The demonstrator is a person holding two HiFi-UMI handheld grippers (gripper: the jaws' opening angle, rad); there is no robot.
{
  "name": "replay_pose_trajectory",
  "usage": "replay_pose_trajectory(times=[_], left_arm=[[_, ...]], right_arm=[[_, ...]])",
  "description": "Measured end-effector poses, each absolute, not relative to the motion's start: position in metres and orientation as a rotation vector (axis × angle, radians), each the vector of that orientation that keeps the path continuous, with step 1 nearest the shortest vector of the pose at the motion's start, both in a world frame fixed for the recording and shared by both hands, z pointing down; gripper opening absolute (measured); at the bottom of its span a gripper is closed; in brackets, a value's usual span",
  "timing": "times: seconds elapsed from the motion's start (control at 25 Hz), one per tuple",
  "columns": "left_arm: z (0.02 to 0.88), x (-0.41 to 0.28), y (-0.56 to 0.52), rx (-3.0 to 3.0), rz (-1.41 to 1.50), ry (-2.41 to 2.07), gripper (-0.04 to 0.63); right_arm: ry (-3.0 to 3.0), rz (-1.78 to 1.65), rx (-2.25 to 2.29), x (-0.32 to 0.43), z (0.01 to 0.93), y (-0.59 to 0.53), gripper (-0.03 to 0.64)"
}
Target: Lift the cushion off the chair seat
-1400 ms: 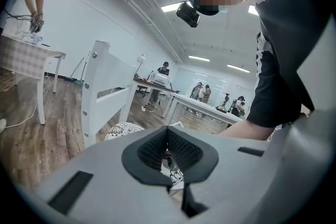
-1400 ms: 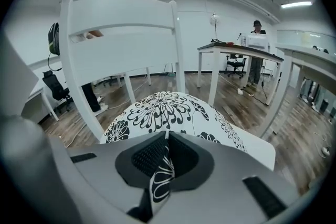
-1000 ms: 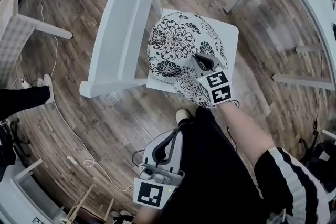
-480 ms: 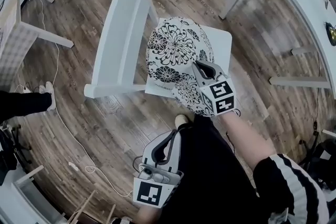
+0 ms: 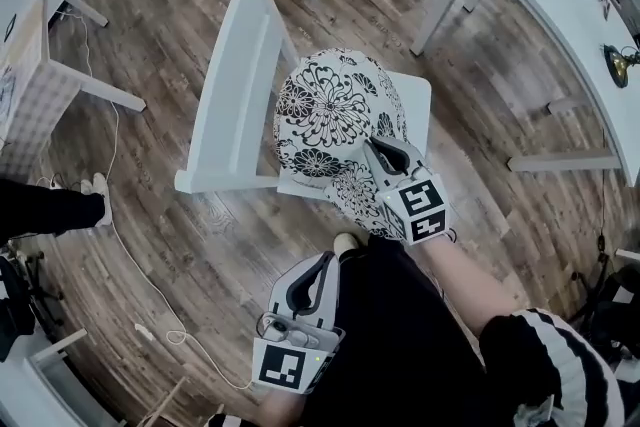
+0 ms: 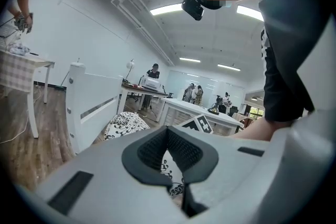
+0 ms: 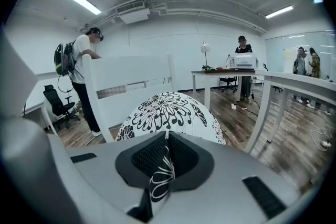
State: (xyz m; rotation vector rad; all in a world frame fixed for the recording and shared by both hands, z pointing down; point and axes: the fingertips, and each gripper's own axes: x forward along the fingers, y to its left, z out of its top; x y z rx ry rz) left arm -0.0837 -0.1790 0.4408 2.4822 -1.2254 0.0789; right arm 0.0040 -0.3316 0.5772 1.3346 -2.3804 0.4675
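Your right gripper (image 5: 380, 148), clamped on the near edge of the floral cushion (image 5: 330, 105), holds it tipped above the chair seat (image 5: 415, 95); your left gripper (image 5: 322, 263) is closed and empty; next, raise the cushion clear.

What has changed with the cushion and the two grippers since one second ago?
The right gripper, jaws shut on the near edge of the cushion, rose and tilted it up from the chair seat. The left gripper stayed low and empty; the chair stayed put.
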Motion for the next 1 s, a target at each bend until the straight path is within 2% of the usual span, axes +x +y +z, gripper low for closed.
replay_pose_trajectory(times=[1.0], left_arm=[[0.370, -0.064, -0.192, 2.602, 0.045, -1.223, 0.000]], right_arm=[[-2.487, 0.337, 1.398, 0.020, 0.462, -0.309, 0.032]])
